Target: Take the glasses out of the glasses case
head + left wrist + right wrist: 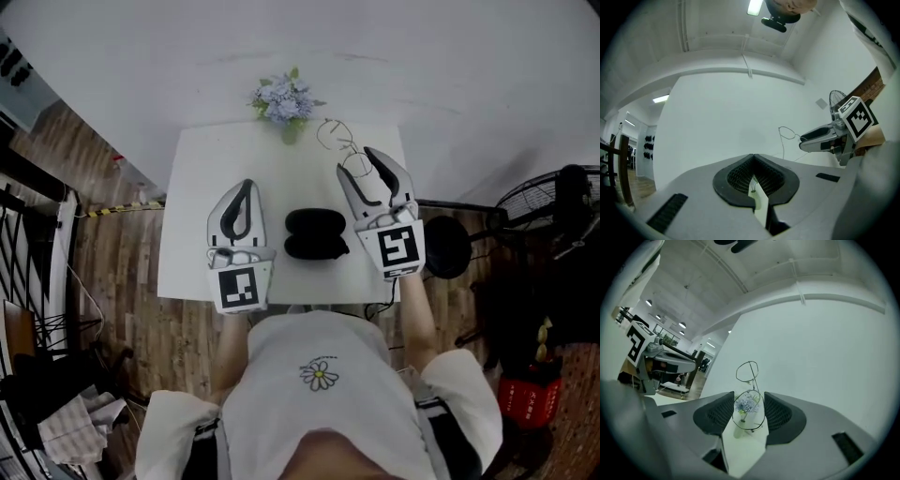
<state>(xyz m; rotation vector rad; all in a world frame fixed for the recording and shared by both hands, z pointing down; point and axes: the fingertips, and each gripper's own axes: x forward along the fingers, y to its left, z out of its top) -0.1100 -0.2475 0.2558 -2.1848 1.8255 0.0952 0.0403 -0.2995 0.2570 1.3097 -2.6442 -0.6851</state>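
Note:
The black glasses case (314,232) lies open on the white table (192,225), between my two grippers. My right gripper (357,161) is raised above the table's far right part and is shut on thin wire-rimmed glasses (328,123). In the right gripper view one lens ring sits between the pads (780,413) and the other ring of the glasses (753,382) stands above my right gripper (749,404). The left gripper view shows the glasses (780,129) at the tip of my right gripper (805,140). My left gripper (247,185) hovers left of the case, shut and empty (753,160).
A small vase of pale blue flowers (284,101) stands at the table's far edge by a white wall. A black fan (553,202) and a dark round stool (448,246) stand right of the table. Wooden floor surrounds it.

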